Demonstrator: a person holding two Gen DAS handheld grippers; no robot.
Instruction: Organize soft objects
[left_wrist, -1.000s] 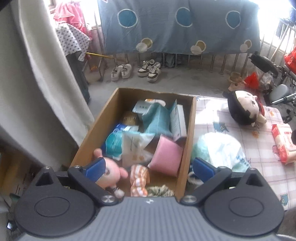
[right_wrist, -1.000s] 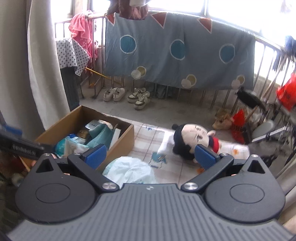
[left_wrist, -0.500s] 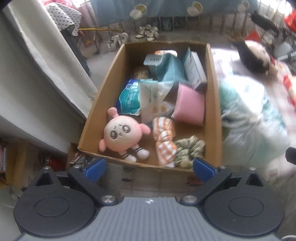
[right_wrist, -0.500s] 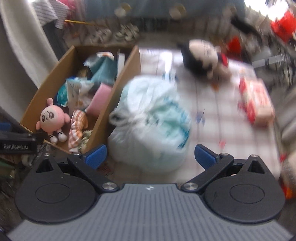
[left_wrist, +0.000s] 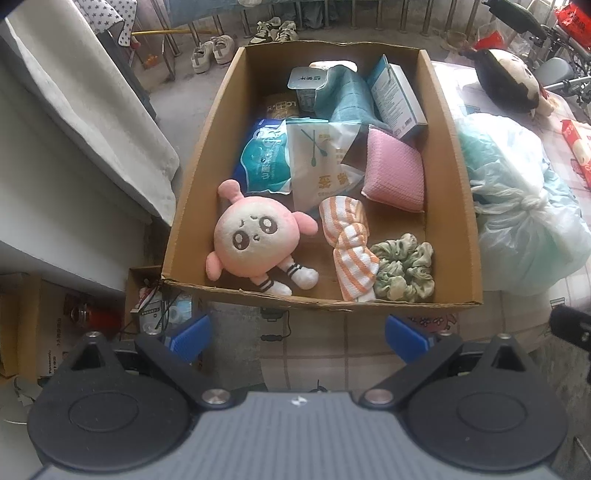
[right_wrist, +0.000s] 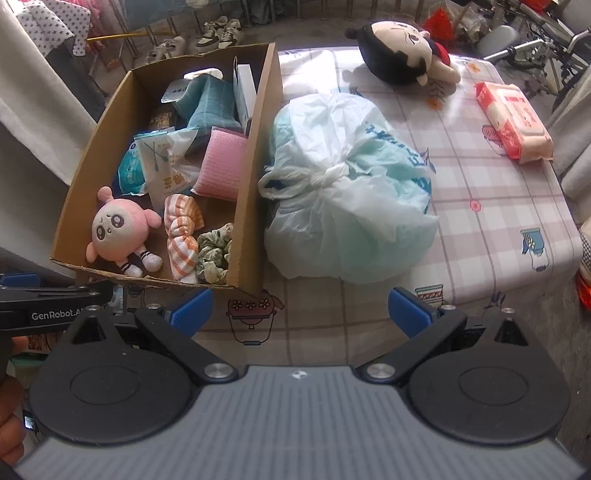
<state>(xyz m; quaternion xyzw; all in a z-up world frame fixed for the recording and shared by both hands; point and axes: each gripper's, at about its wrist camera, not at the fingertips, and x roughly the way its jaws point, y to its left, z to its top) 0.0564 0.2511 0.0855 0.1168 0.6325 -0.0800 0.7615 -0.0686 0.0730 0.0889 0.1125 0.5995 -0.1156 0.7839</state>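
A cardboard box (left_wrist: 458, 155) (right_wrist: 255, 177) holds a pink plush doll (left_wrist: 255, 236) (right_wrist: 114, 229), an orange striped cloth (left_wrist: 347, 243) (right_wrist: 181, 232), a green scrunchie (left_wrist: 404, 271) (right_wrist: 214, 254), a pink sponge pad (left_wrist: 393, 168) (right_wrist: 221, 166), packets and a teal cloth. A tied pale plastic bag (right_wrist: 347, 184) (left_wrist: 517, 199) lies right of the box. A black-haired plush head (right_wrist: 402, 53) (left_wrist: 509, 79) lies at the far end of the table. My left gripper (left_wrist: 297, 336) is open and empty, above the box's near edge. My right gripper (right_wrist: 301, 308) is open and empty, in front of the bag.
A red and white tissue pack (right_wrist: 513, 122) lies at the table's right side on the checked tablecloth (right_wrist: 491, 221). Shoes (right_wrist: 221, 33) and a railing stand beyond the box. A white curtain (left_wrist: 74, 110) hangs at the left.
Both grippers have risen and tilted down, so the views now look from above onto the box and the bag. Both stay open and empty.
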